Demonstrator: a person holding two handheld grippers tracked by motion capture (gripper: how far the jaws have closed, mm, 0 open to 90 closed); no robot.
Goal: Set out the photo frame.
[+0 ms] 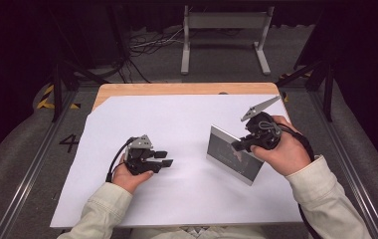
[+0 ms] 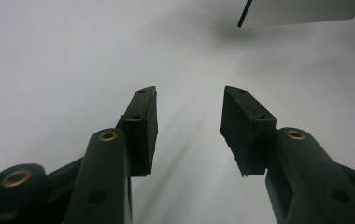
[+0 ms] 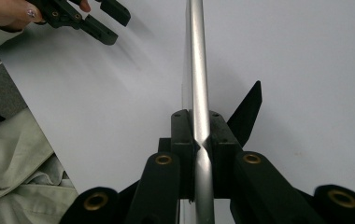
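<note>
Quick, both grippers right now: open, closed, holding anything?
Left gripper: open, nothing between its fingers, low over the white sheet.
Right gripper: closed on the silver edge of the picture frame, holding it upright.

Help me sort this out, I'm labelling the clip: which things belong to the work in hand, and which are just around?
In the job:
- picture frame, silver-edged, clamped on edge by the right tongs
- left tongs, open, holding nothing
- white sheet beneath them

Just around:
- wooden table
- metal stand and cables on the floor behind
</note>
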